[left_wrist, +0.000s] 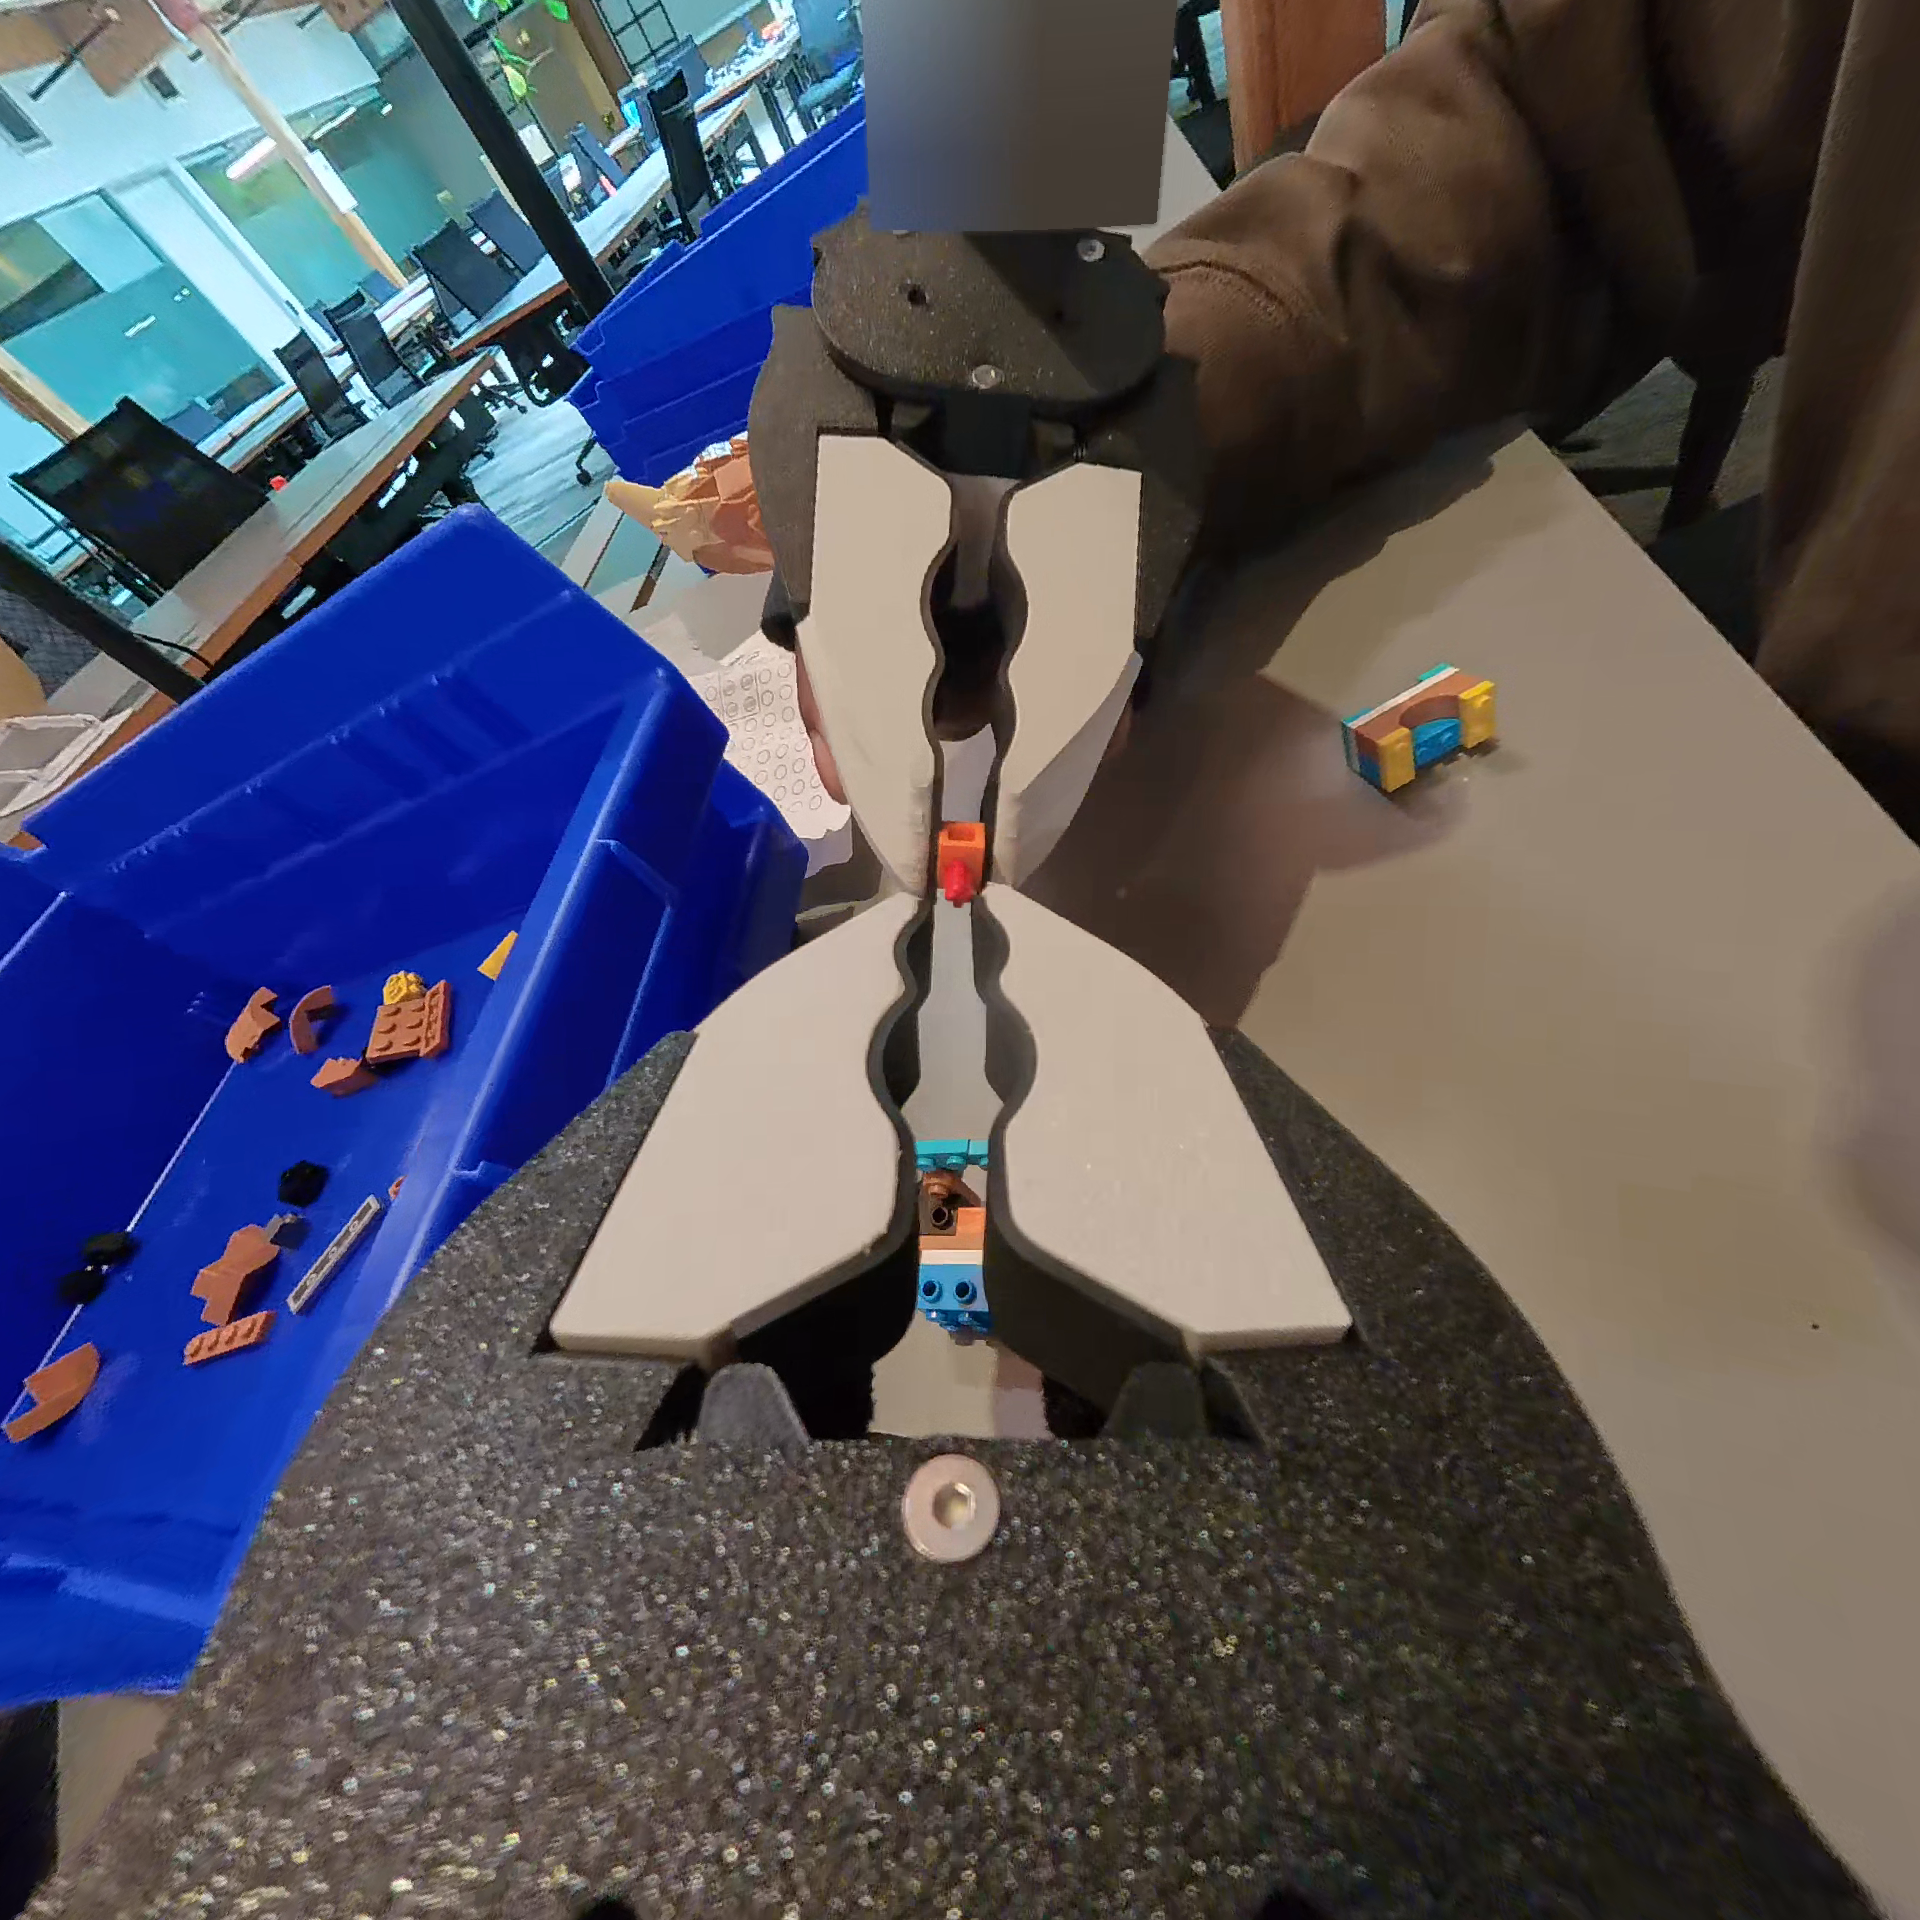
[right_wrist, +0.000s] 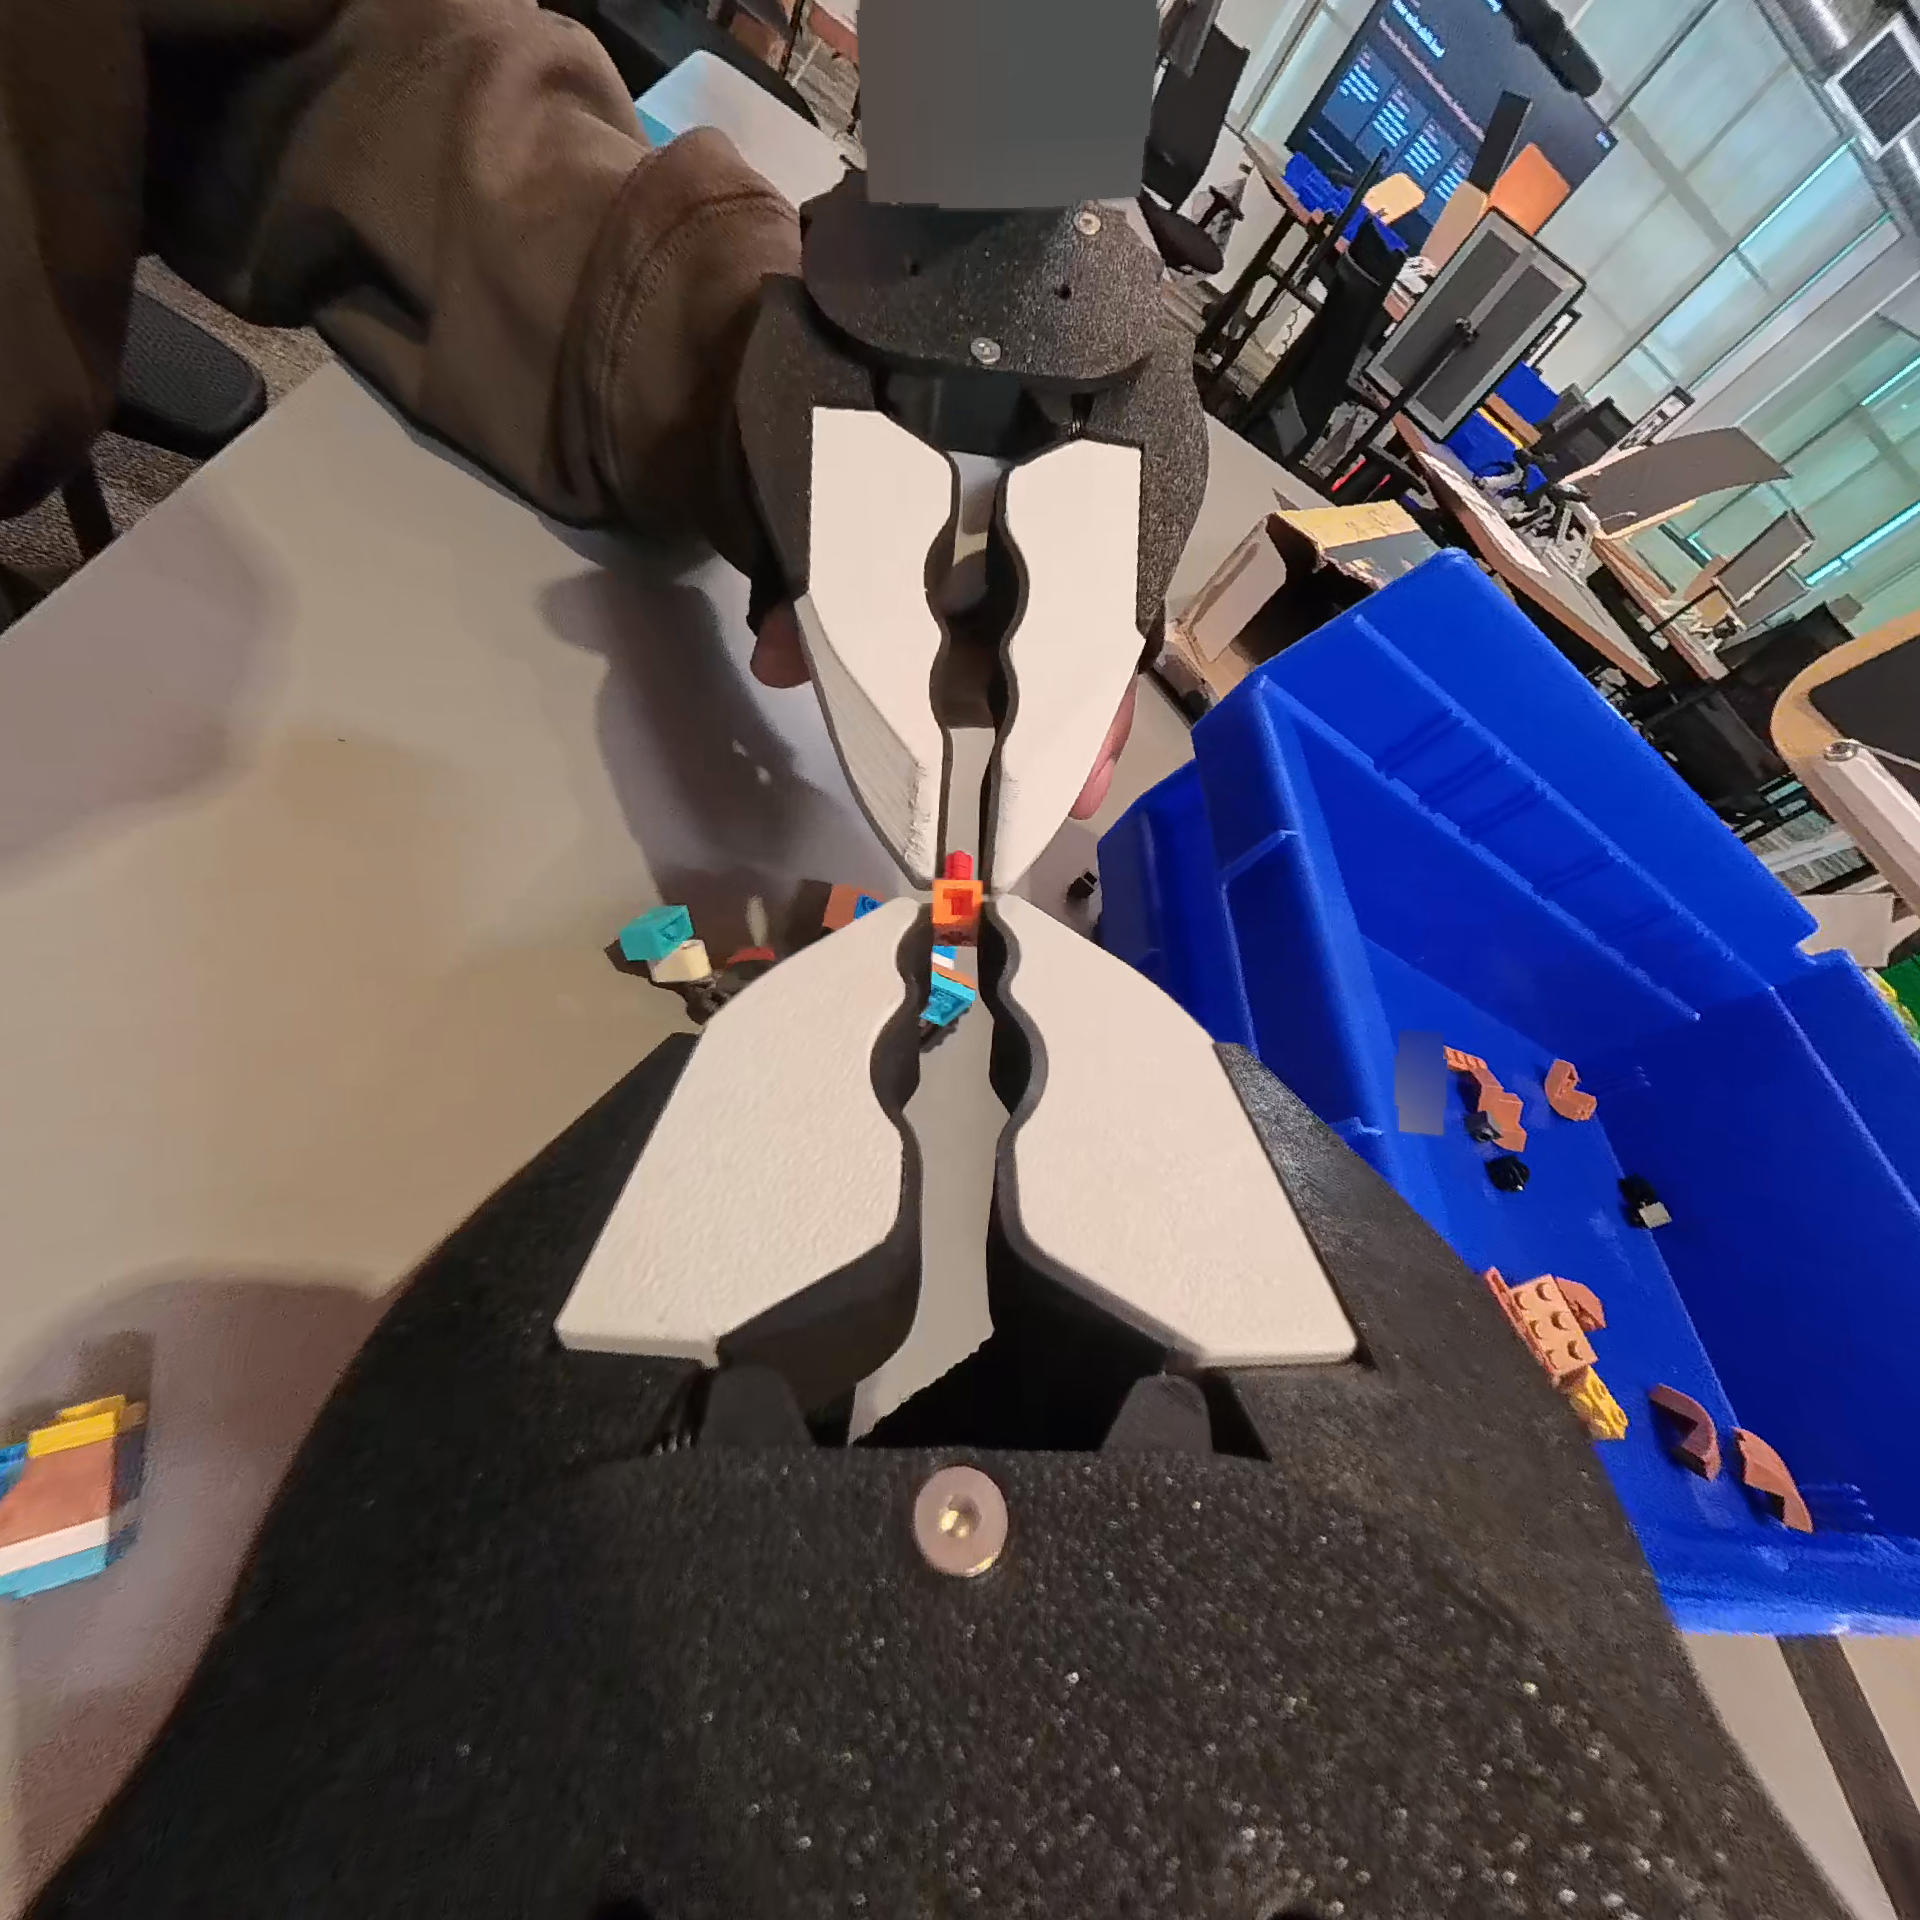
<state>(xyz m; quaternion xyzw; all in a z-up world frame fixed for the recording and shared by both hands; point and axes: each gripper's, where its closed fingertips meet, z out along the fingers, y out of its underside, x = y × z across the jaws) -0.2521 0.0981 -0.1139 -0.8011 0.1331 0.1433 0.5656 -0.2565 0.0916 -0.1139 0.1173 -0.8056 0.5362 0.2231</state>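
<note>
I am holding my two grippers tip to tip over the grey table (left_wrist: 1558, 1091). My left gripper (left_wrist: 954, 914) is nearly closed, and its tips are meeting the tips of my right gripper (right_wrist: 961, 914). Between all the tips is sitting one small orange block (left_wrist: 960, 850) with one red peg (left_wrist: 958, 883) sticking out of it. In the left wrist view the right gripper is pinching this block. In the right wrist view my right gripper's tips are pressing on the orange block, and the left gripper's tips are closing just behind it, around the red peg. I cannot tell if the left one is truly gripping it. My brown sleeve (left_wrist: 1455, 312) is showing behind the far gripper. One blue bin (left_wrist: 364, 831) is sitting beside the grippers, with about a dozen loose brown and black pieces (left_wrist: 405, 1029) lying in it. One little built block piece (left_wrist: 1418, 727) in brown, yellow, blue and white is lying alone on the table. A small heap of loose bricks (right_wrist: 665, 940) is lying under the grippers.
</note>
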